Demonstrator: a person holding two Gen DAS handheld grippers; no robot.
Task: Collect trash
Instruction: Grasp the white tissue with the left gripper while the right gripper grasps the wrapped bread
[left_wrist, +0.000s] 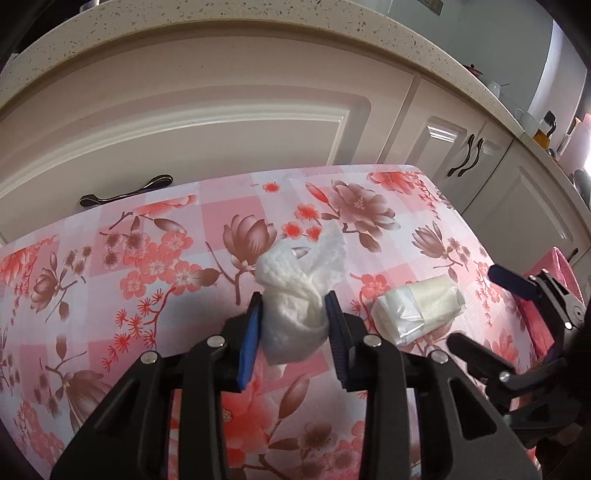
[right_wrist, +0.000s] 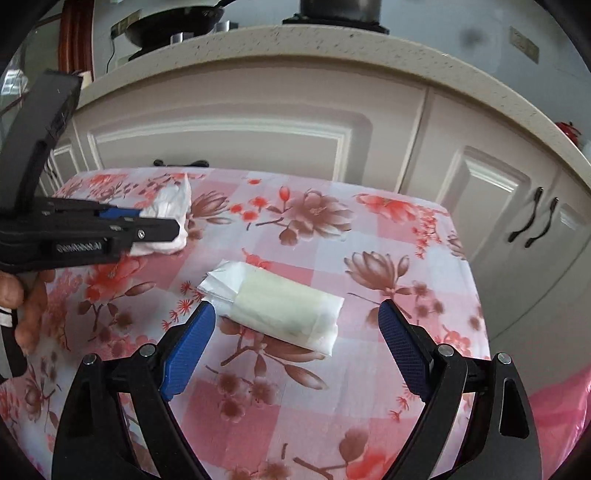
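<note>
The left gripper (left_wrist: 293, 317) is clamped on a crumpled tissue (left_wrist: 295, 295), its blue pads pressing both flanks. The wad bulges past the tips and a loose flap hangs below, so it could slide out if the squeeze is only on soft outer folds, or the trailing flap could drag on the tablecloth (left_wrist: 147, 258).

The right gripper (right_wrist: 295, 332) hangs with its jaws spread wide, the wrapped packet (right_wrist: 273, 306) lying on the cloth just ahead between the fingers. Closing across its long side may pinch only the thin plastic and let the roll inside slip, or snag the cloth beneath.

Something pink (right_wrist: 557, 410) shows past the table edge to the right, perhaps a bag, mostly cut off. What the packet holds is unclear. Beyond, the cabinets (right_wrist: 221, 122) fill the view.
</note>
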